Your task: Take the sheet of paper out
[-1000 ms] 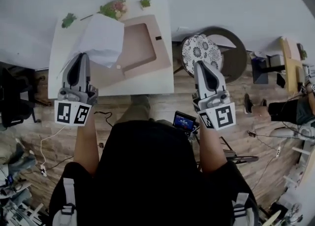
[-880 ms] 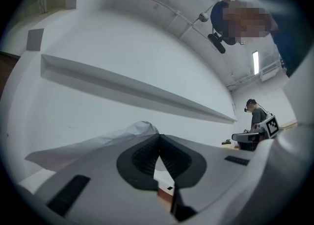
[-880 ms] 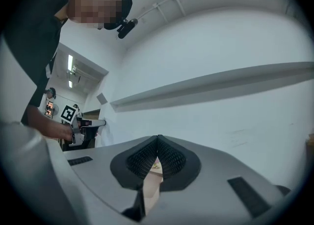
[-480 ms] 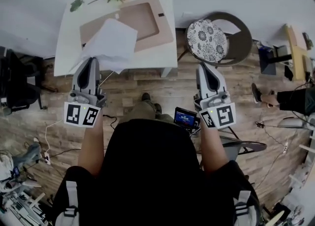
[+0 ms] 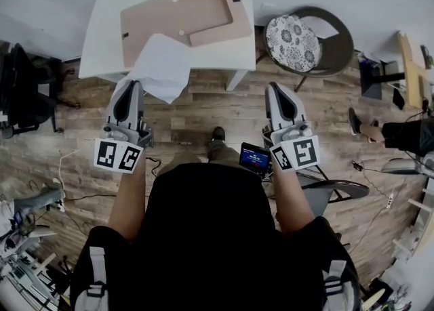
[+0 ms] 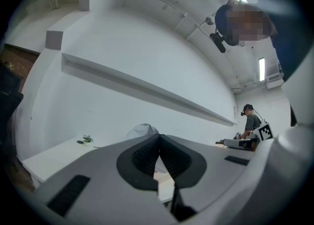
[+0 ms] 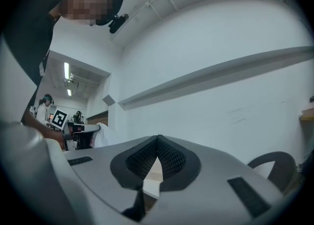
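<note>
The left gripper (image 5: 131, 85) has its claw pinched narrow on a near corner of the sheet of paper (image 5: 161, 66). The sheet fans out toward 1 o'clock from the tips, partly over the near edge of the white table (image 5: 102, 38) and partly over the wooden floor (image 5: 203, 110). Its far edge overlaps the near edge of the pink-brown envelope (image 5: 186, 11), which lies flat on the table at 12 o'clock; whether the two touch cannot be told, but the sheet looks essentially out. The right gripper (image 5: 274, 87), at 3 o'clock of the left and well apart from it, has its claw closed on nothing. To finish well, the corner pinch should stay firm while the pull runs level toward 6 o'clock. A single-corner hold lets the sheet droop, so a slow, even draw should stop it snagging on the table edge or tearing. The right gripper is best kept clear of the cushioned chair (image 5: 293, 40).
</note>
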Demonstrator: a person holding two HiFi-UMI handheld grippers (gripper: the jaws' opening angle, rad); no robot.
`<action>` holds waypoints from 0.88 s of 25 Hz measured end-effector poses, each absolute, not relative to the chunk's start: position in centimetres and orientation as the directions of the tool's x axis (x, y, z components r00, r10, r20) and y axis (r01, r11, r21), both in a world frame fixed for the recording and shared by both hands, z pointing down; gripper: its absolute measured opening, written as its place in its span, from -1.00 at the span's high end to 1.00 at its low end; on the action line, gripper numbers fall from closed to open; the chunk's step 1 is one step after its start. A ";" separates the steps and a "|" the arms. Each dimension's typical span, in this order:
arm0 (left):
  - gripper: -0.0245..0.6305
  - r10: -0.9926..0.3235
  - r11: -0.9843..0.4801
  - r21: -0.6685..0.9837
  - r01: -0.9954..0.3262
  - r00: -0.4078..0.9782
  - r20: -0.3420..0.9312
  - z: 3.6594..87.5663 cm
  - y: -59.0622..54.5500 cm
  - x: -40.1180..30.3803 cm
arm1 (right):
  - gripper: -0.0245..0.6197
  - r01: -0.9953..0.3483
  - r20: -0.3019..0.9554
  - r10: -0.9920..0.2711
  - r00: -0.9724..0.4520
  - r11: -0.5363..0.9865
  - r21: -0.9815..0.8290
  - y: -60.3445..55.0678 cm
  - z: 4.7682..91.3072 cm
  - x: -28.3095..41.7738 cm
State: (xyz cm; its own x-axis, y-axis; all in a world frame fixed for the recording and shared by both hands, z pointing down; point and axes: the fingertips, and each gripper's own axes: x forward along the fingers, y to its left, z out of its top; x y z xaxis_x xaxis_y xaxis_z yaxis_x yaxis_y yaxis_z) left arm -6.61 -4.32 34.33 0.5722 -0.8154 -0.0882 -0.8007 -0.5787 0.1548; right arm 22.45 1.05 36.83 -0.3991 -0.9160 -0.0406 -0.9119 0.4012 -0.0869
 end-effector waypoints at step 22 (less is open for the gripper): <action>0.92 -0.733 -0.680 0.161 -0.716 0.667 -0.129 36.0 10.9 -18.4 | 0.89 -0.954 -0.001 -0.954 -0.300 0.300 -0.015 18.3 37.1 8.4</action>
